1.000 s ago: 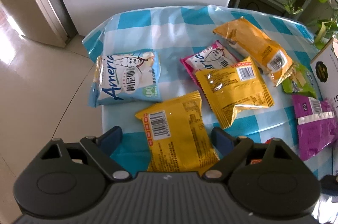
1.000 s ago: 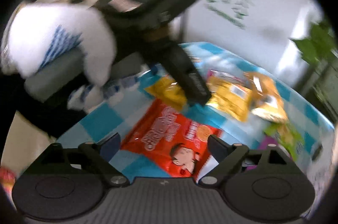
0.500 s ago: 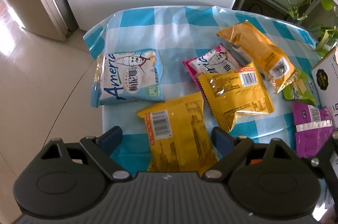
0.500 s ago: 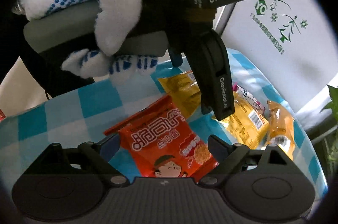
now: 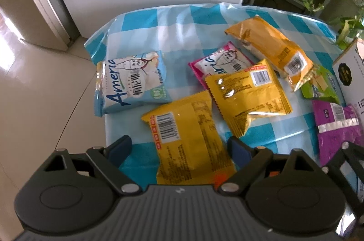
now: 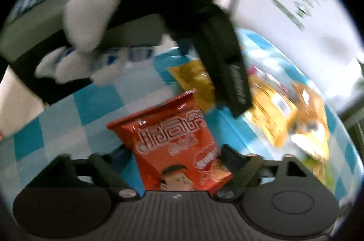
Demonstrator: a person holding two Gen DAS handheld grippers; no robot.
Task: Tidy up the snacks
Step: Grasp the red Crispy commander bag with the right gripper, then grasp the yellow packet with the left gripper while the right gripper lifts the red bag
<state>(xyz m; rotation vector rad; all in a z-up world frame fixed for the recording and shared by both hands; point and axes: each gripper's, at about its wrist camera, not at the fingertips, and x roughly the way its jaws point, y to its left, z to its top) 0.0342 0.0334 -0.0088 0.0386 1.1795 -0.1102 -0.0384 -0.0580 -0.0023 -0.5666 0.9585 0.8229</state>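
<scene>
Snacks (image 5: pixel 248 93) lie scattered over your surface (image 5: pixel 141 20), none sorted; left gripper (image 5: pixel 179 147) gapes around a yellow packet (image 5: pixel 188 143), right gripper (image 6: pixel 173 156) closing around a red packet (image 6: pixel 175 145).

The right gripper (image 6: pixel 174 151) has dropped lower — the red packet (image 6: pixel 175 145) now fills its gap. Its jaws are closing.

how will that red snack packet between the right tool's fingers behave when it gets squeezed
The red snack packet looks puffy and thin-walled, so it will likely crumple and weigh little. Its glossy film may slip as the right tool's jaws close around it.
</scene>
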